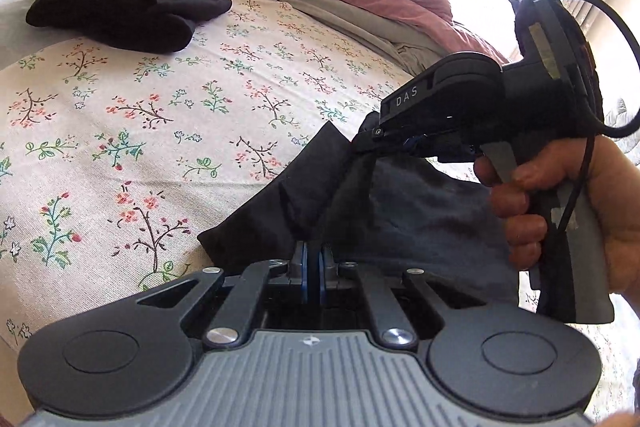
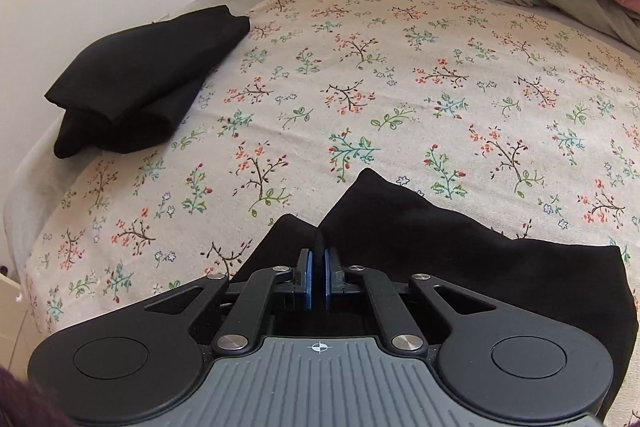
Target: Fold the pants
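Flowery bed sheet (image 2: 400,87) below; both jaws pinching black pants (image 2: 400,223) (edge lifted), mid-fold; next, carrying across evenly.

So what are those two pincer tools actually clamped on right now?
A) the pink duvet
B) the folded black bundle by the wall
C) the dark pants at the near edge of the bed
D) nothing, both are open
C: the left gripper and the right gripper each have their blue pads pinched on the dark pants, while the folded black bundle lies untouched.
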Demonstrator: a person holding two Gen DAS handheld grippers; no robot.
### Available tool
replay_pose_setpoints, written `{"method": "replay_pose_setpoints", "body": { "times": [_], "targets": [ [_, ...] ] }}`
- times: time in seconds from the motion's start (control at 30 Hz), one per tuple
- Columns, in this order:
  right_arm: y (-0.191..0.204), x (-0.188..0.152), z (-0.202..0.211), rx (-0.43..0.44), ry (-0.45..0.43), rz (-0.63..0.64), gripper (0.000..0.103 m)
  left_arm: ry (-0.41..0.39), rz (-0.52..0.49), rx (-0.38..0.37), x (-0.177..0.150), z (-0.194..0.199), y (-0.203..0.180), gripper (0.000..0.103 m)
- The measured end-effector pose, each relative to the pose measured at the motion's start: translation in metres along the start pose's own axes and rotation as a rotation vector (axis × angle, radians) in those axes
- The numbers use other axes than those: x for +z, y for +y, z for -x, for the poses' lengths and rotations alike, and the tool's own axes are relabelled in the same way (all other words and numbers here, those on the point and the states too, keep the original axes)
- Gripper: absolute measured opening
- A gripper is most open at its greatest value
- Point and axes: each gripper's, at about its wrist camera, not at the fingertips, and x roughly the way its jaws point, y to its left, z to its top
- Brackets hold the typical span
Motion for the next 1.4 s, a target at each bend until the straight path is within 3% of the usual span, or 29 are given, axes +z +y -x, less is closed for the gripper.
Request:
{"method": "replay_pose_setpoints", "body": {
  "times": [0.1, 0.17, 0.23, 0.37, 0.43, 0.47, 0.57, 0.67, 0.73, 0.97, 1.2, 1.4],
  "targets": [
    [-0.006, -0.001, 0.001, 0.052, -0.022, 0.012, 0.013, -0.027, -0.001, -0.001, -0.002, 0.0, 0.003, 0.02],
    [-0.013, -0.002, 0.007, 0.078, -0.037, 0.011, 0.018, -0.09, -0.018, -0.012, -0.007, 0.004, 0.004, 0.023],
    [-0.022, -0.004, 0.018, 0.1, -0.041, -0.02, 0.025, -0.155, -0.025, -0.01, -0.011, 0.012, 0.005, 0.038],
    [-0.04, -0.015, 0.049, 0.142, -0.076, -0.018, 0.061, -0.155, 0.052, -0.058, -0.011, 0.027, 0.018, 0.06],
    [-0.052, -0.024, 0.067, 0.146, -0.098, 0.004, 0.067, -0.136, 0.09, -0.058, -0.014, 0.031, 0.022, 0.088],
    [-0.059, -0.029, 0.074, 0.148, -0.103, 0.008, 0.069, -0.134, 0.092, -0.053, -0.014, 0.033, 0.024, 0.089],
    [-0.086, -0.044, 0.092, 0.146, -0.111, -0.018, 0.072, -0.109, 0.096, -0.073, -0.017, 0.036, 0.027, 0.09],
    [-0.118, -0.061, 0.107, 0.143, -0.125, -0.071, 0.075, -0.036, 0.169, -0.115, -0.017, 0.023, 0.036, 0.09],
    [-0.142, -0.073, 0.112, 0.124, -0.126, -0.115, 0.075, 0.001, 0.214, -0.132, -0.018, 0.013, 0.04, 0.081],
    [-0.208, -0.113, 0.104, 0.132, -0.098, -0.298, 0.075, 0.01, 0.164, -0.079, -0.017, 0.0, 0.032, 0.076],
    [-0.218, -0.124, 0.079, 0.208, -0.134, -0.312, 0.071, -0.005, 0.139, -0.091, -0.017, -0.002, 0.033, 0.073],
    [-0.212, -0.112, 0.059, 0.248, -0.19, -0.317, 0.066, -0.042, 0.114, -0.075, -0.017, -0.008, 0.028, 0.057]
  ]
}}
